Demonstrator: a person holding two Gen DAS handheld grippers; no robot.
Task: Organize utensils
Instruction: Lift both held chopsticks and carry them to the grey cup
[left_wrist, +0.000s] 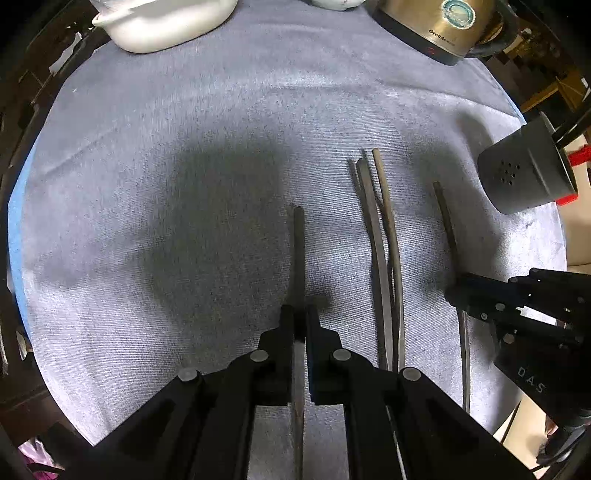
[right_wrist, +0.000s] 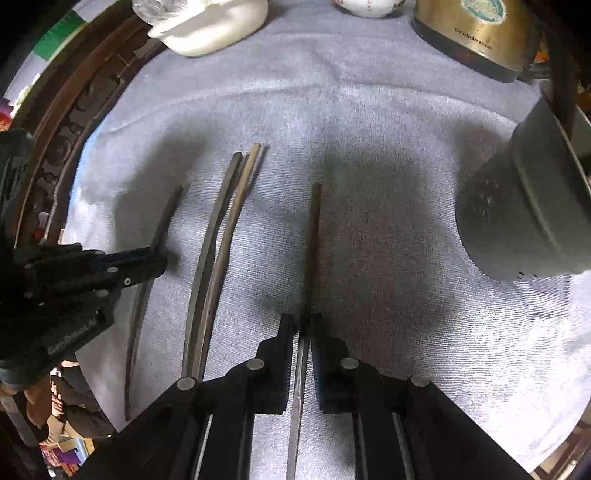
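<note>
Gripping 1 dark slender chopstick (left_wrist: 298, 254) apiece, both grippers work the grey cloth-covered surface (left_wrist: 184, 184). Left gripper (left_wrist: 300, 325) has jaws nearly shut on its stick; right gripper (right_wrist: 303, 325) likewise pinches another dark chopstick (right_wrist: 314, 236), prob. to lift each toward the grey perforated utensil holder (right_wrist: 524, 206) tipped on its side nearby. 3 loose chopsticks (right_wrist: 218, 236) lie btwn them. Gold electric kettle (left_wrist: 439, 22) reads approx. "Orelide"; the left gripper's body shows "Gen Robot.AI", the right's "DAS".

I see a round surface (left_wrist: 221, 122) under grey cloth (right_wrist: 369, 122); on it 4 chopsticks (left_wrist: 384, 240), a grey holder (left_wrist: 524, 173) on its side, a white dish (left_wrist: 166, 22), a brass kettle (left_wrist: 443, 22).
</note>
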